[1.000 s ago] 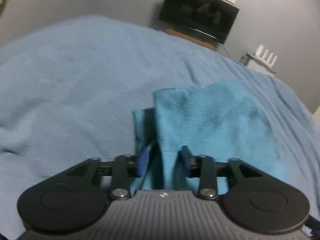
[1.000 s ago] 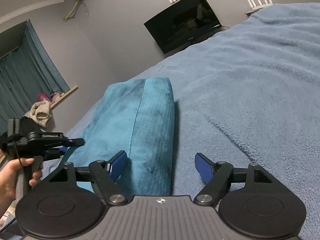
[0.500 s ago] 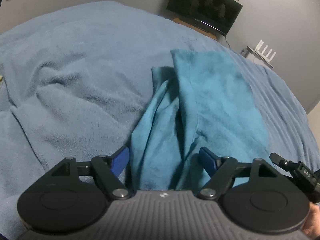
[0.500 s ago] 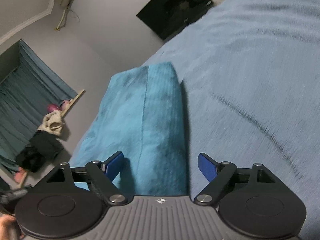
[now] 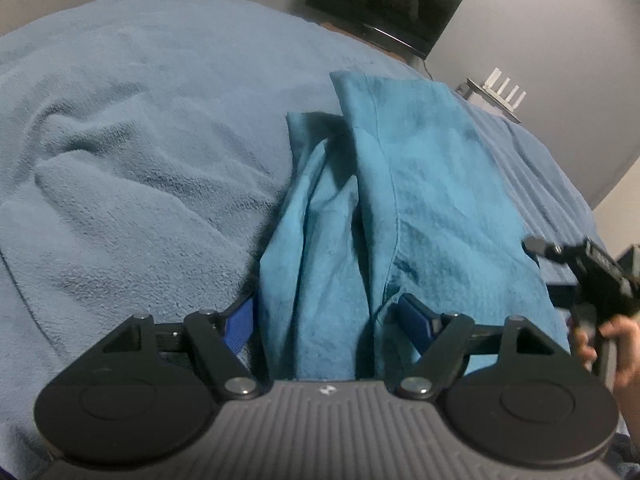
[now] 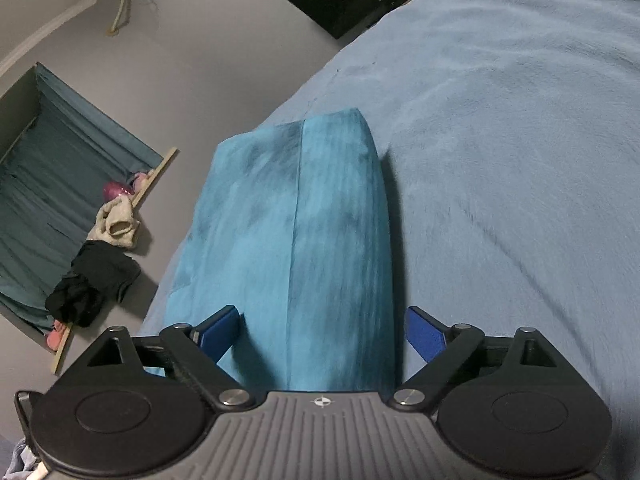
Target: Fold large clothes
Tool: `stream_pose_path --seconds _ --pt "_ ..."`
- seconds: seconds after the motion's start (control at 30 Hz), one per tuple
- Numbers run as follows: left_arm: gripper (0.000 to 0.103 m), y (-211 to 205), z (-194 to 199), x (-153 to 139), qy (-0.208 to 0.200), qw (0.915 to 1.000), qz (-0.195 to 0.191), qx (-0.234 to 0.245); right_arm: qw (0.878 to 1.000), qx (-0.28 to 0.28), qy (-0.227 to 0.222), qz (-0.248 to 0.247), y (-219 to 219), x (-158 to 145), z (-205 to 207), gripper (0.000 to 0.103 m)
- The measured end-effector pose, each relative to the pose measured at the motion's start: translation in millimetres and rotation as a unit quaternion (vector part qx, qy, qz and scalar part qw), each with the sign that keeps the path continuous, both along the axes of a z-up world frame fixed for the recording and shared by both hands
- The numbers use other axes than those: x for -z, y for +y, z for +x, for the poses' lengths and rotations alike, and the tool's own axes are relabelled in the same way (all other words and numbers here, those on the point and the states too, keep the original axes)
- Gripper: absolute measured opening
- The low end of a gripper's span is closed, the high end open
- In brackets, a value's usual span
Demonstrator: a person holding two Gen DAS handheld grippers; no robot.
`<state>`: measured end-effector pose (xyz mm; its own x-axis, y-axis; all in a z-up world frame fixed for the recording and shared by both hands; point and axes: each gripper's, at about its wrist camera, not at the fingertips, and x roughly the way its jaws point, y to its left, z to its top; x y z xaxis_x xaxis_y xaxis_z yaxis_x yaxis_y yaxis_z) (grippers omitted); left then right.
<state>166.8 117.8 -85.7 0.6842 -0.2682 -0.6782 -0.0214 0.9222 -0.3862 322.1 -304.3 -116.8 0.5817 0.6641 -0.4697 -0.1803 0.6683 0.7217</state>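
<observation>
A teal garment (image 5: 384, 208) lies folded lengthwise in a long strip on the blue blanket (image 5: 132, 152), its left side rumpled. My left gripper (image 5: 330, 318) is open, its blue fingers astride the garment's near end. In the right wrist view the same garment (image 6: 296, 232) runs away from me with a straight seam down it. My right gripper (image 6: 320, 334) is open and straddles its near end. The right gripper also shows in the left wrist view (image 5: 588, 276), held in a hand at the garment's right edge.
A black TV (image 5: 384, 4) stands beyond the bed, with a white router (image 5: 504, 94) to its right. The right wrist view shows a teal curtain (image 6: 52, 184) and a pile of clothes (image 6: 100, 264) on a sill at left.
My left gripper opened and let go of the garment, then pulled back a little. The right gripper stayed open and moved in over the garment's near end.
</observation>
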Motion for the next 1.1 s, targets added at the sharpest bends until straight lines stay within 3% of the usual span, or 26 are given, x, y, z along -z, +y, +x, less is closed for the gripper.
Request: stream_pose_path --seconds 0.47,0.6,0.63,0.7,0.8,0.93,1.1 --pt "0.076 1 21 18 0.007 0.9995 -0.013 0.027 0.992 -0.057 0.029 0.113 8 39 118 0.1" --pt "0.076 -3 27 22 0.008 0.9994 -0.014 0.029 0.99 -0.045 0.036 0.129 19 48 143 0.1" --pt "0.076 -5 29 22 0.007 0.9995 -0.013 0.029 0.991 -0.037 0.034 0.124 23 47 147 0.095" --pt "0.076 -9 33 22 0.006 0.9995 -0.014 0.029 0.995 -0.024 0.01 0.101 30 39 147 0.075" --pt "0.076 -16 40 22 0.0 0.9996 -0.011 0.027 0.996 -0.001 -0.023 0.087 30 26 133 0.063" --pt "0.076 -30 45 20 -0.018 0.9991 0.004 0.039 0.995 0.026 -0.066 0.065 18 3 125 0.061" --pt "0.076 -57 43 17 -0.043 0.9938 0.05 0.09 0.993 0.054 -0.1 0.014 -11 -39 154 0.062"
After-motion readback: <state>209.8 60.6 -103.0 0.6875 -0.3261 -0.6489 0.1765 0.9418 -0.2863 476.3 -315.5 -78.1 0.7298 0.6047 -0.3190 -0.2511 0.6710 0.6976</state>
